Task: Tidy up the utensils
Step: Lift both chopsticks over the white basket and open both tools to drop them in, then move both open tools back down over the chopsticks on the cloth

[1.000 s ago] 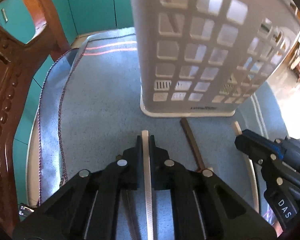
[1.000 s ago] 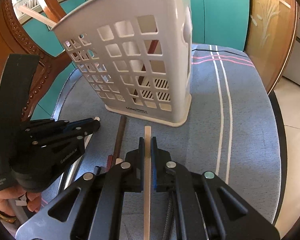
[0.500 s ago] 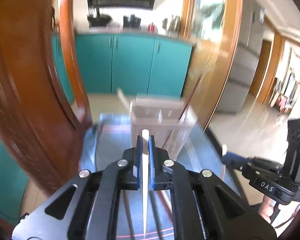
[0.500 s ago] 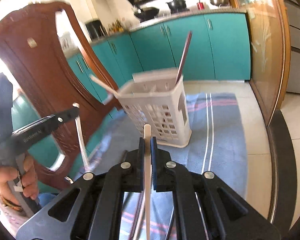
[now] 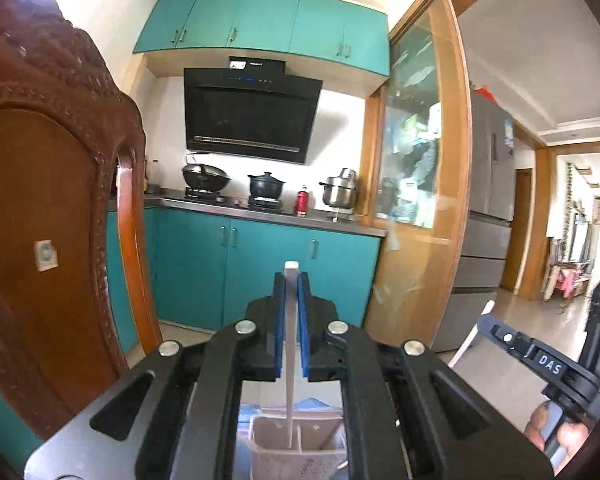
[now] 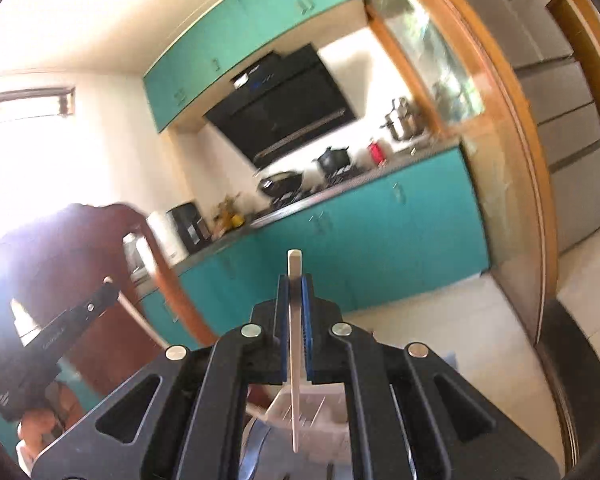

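Observation:
My left gripper is shut on a white chopstick that hangs down with its lower end inside the white utensil basket below. My right gripper is shut on a cream chopstick, held upright above the same basket; its lower tip is over the basket's rim. Each gripper shows in the other's view: the right one at the right, the left one at the left.
A carved wooden chair back stands close on the left. Teal kitchen cabinets, a stove counter with pots and a wooden-framed glass partition lie ahead. The table is almost hidden under the grippers.
Both grippers have lifted off the table with their chopsticks and tilted up, from lying level by the basket's base to upright above its top.

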Action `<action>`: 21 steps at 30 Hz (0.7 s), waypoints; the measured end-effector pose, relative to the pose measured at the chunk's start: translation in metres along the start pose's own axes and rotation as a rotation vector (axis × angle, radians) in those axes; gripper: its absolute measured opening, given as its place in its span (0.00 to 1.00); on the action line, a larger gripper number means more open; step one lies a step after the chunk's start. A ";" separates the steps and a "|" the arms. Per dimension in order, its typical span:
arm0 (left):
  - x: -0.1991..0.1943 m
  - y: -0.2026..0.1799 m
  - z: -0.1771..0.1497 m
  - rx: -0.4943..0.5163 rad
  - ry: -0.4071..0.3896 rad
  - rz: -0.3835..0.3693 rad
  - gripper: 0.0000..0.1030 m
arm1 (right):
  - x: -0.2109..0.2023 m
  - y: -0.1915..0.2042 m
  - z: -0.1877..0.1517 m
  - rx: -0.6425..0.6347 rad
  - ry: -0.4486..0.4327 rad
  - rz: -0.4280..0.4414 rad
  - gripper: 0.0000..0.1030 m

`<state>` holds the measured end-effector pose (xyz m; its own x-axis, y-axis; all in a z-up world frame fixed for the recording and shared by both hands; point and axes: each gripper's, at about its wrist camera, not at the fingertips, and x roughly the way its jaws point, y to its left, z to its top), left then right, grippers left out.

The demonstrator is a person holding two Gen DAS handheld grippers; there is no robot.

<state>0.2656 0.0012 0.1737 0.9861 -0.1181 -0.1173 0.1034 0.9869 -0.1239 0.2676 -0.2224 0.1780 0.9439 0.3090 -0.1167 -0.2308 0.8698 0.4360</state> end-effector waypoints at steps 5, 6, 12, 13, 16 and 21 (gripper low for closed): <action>0.052 0.005 -0.043 0.005 0.099 0.040 0.07 | 0.045 -0.006 -0.032 -0.054 -0.023 -0.051 0.07; 0.054 0.012 -0.050 0.000 0.115 0.046 0.07 | 0.053 -0.008 -0.037 -0.061 -0.006 -0.058 0.07; 0.078 0.018 -0.090 0.025 0.189 0.051 0.07 | 0.081 -0.022 -0.077 -0.091 0.097 -0.087 0.07; 0.079 0.019 -0.096 0.023 0.201 0.050 0.07 | 0.083 -0.025 -0.082 -0.089 0.114 -0.089 0.07; 0.079 0.022 -0.112 0.013 0.218 0.043 0.08 | 0.085 -0.034 -0.098 -0.075 0.166 -0.109 0.16; 0.045 0.034 -0.121 -0.007 0.154 0.047 0.45 | 0.051 -0.046 -0.102 -0.068 0.113 -0.134 0.47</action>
<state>0.2973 0.0160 0.0451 0.9582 -0.0878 -0.2723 0.0564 0.9910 -0.1212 0.3022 -0.2070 0.0608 0.9356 0.2261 -0.2712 -0.1235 0.9291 0.3487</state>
